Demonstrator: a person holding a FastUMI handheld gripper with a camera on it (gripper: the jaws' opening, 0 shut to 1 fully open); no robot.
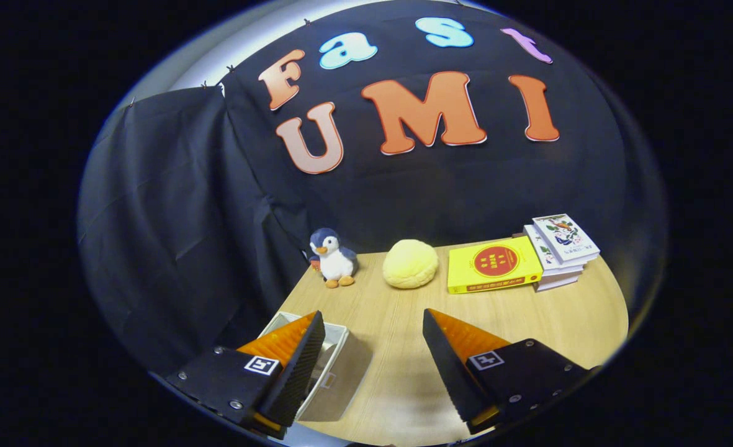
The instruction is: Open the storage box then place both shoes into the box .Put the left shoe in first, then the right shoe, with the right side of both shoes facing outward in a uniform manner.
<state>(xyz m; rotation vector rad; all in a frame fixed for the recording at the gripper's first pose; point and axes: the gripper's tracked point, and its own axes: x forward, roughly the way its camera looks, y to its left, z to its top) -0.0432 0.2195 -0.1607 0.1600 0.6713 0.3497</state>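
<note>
My gripper (373, 357) hangs with fingers spread wide, nothing between them. The storage box (335, 366) sits near-left, partly behind the left finger; lid state and contents I can't tell.

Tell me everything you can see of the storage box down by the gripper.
The storage box looks like pale, translucent plastic with a whitish rim. It sits at the near corner of the wooden table, partly hidden behind one finger of the gripper. Whether a lid is on cannot be told. The jaws stand wide apart, gripping nothing. The shoes are not inside what shows of it.
</note>
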